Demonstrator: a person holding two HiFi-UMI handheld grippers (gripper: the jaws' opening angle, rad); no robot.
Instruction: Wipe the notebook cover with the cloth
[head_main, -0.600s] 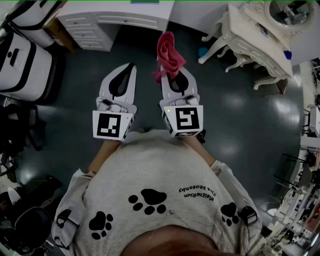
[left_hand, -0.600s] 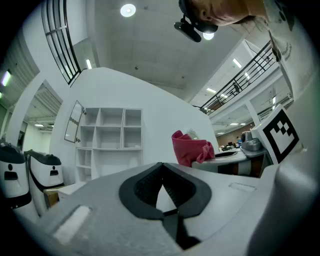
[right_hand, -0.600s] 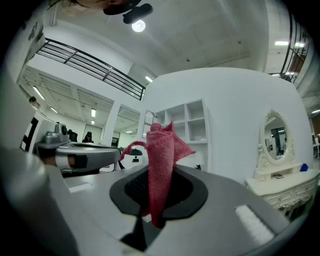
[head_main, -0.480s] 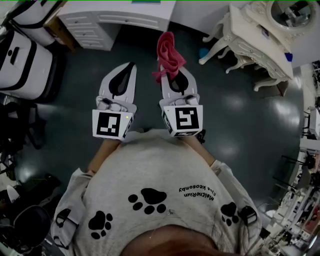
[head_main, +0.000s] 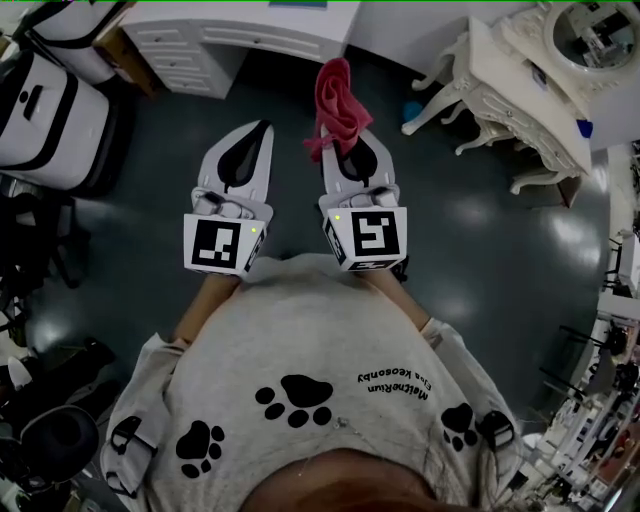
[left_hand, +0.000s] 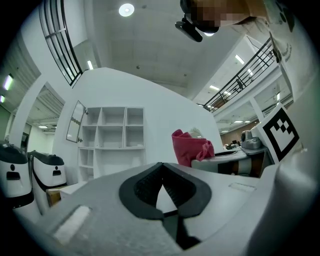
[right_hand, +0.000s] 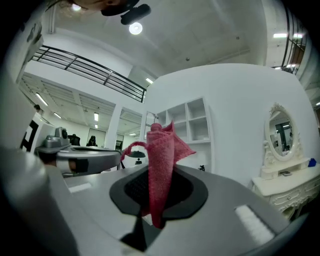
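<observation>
Right tool (head_main: 347, 148) clamps the red cloth (head_main: 335, 95), which juts beyond its tips; left tool (head_main: 263, 130) closed, empty.

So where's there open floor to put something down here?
The dark floor is bare between the right gripper and the ornate white table. It is crowded with black gear along the left edge and clutter along the right edge.

Lower end of cloth (head_main: 338, 100) hidden in right hand-held gripper (head_main: 345, 148), desk (head_main: 250, 35) cropped at top

Head view dim; gripper views bright under ceiling lamp (left_hand: 126, 9), fisheye-warped edges.
</observation>
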